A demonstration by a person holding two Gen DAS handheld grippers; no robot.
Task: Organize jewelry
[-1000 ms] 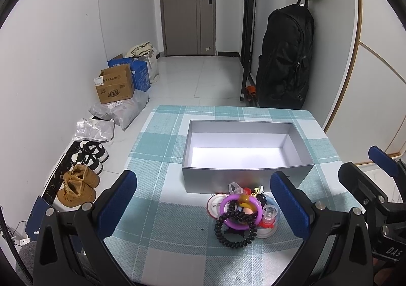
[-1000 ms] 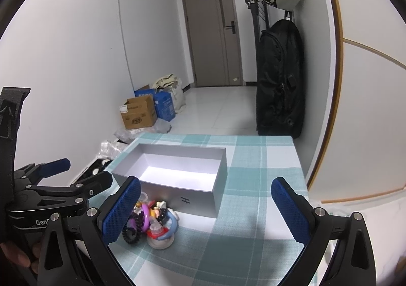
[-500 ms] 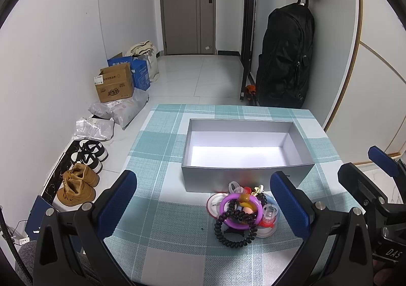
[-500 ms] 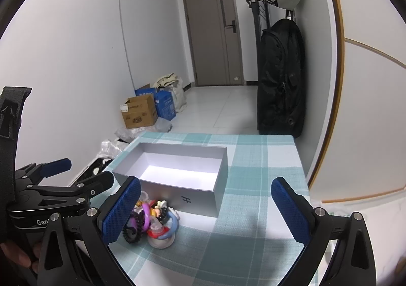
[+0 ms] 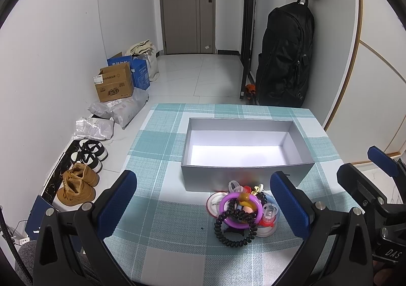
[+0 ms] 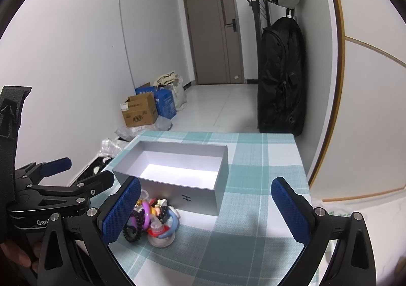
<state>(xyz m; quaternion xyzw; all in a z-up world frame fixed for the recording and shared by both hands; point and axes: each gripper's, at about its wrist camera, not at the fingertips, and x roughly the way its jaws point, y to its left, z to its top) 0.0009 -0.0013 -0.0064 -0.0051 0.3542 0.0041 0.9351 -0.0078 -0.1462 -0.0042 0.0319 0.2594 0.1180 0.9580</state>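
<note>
Hovering spread and empty, the left gripper (image 5: 203,199) and right gripper (image 6: 205,207) flank the jewelry pile (image 5: 241,212), heaped just beside the box (image 5: 243,170) for easy loading

I note a teal-and-white plaid tablecloth (image 5: 162,149) under a silver-grey box (image 5: 243,179) with a white inside. Just ahead of my left gripper (image 5: 203,199), blue-padded on black, sit a purple ring (image 5: 229,203), a black coiled band (image 5: 233,237) and black beads (image 5: 233,212). Tan boots (image 5: 76,184) lie far left.
</note>
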